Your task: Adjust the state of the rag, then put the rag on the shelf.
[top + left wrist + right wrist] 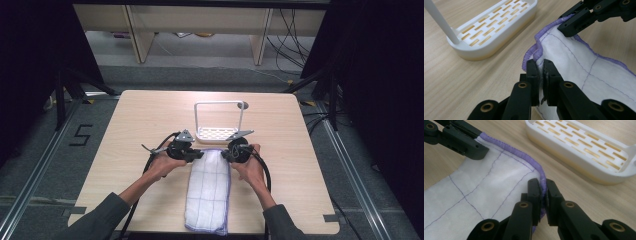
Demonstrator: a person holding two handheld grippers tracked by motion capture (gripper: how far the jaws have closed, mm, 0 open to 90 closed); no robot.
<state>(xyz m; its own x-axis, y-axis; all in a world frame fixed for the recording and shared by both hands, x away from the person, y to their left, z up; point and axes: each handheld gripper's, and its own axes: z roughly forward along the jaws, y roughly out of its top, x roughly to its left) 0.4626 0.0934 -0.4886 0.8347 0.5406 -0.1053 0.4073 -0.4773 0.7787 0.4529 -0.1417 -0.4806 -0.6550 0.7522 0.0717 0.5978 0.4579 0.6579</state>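
The white quilted cloth with purple stitched grid and purple hemmed edge [209, 190] lies as a long folded strip on the pale wooden table [130, 120], running from the two grippers back toward the person's edge. The left gripper [192, 155] is clenched on the cloth's far left corner; in the left gripper view its black jaws stand pressed together with the purple hem and white fabric pinched between them [540, 72]. The right gripper [227, 154] is clamped on the far right corner in the same way, its jaws closed on the purple edge [543, 192]. Each gripper view also shows the other gripper's jaw tip biting the opposite corner a little farther off. Just beyond the tongs, near but not touching the cloth, stands the white plastic slotted rack base with a tall white wire frame [218, 133]. As for progress, both corners appear secured, so the grasping step looks finished; the strip itself lies flat and only its gripped end rises slightly off the table. What seems left is the lift and carry, whether that means folding the held end back toward the person or draping the cloth over the frame ahead; the pictures do not settle which.
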